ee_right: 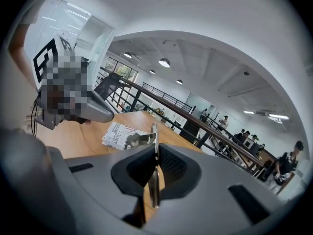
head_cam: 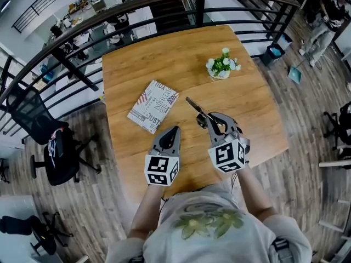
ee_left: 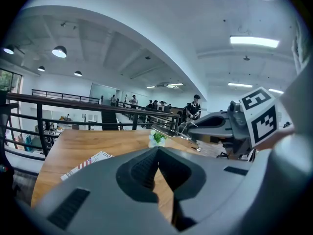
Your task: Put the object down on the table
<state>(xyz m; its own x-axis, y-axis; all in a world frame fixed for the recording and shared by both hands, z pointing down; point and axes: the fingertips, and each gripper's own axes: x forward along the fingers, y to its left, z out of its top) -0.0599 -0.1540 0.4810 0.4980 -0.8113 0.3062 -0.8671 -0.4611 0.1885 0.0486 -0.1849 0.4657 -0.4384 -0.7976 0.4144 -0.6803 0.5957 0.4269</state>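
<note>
Head view: right gripper (head_cam: 208,120) jaws clamp a metal utensil (head_cam: 193,106) lengthwise, tip pointing far-left; left gripper (head_cam: 173,131) jaws closed, empty.

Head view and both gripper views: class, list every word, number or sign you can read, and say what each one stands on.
"JUST": on the printed box lying on the table, next to its flag pattern.
Other print on that box: too small and blurred to read.
Marker cubes: black-and-white square patterns only, with no words or numbers.
Nothing else in view carries readable text.
</note>
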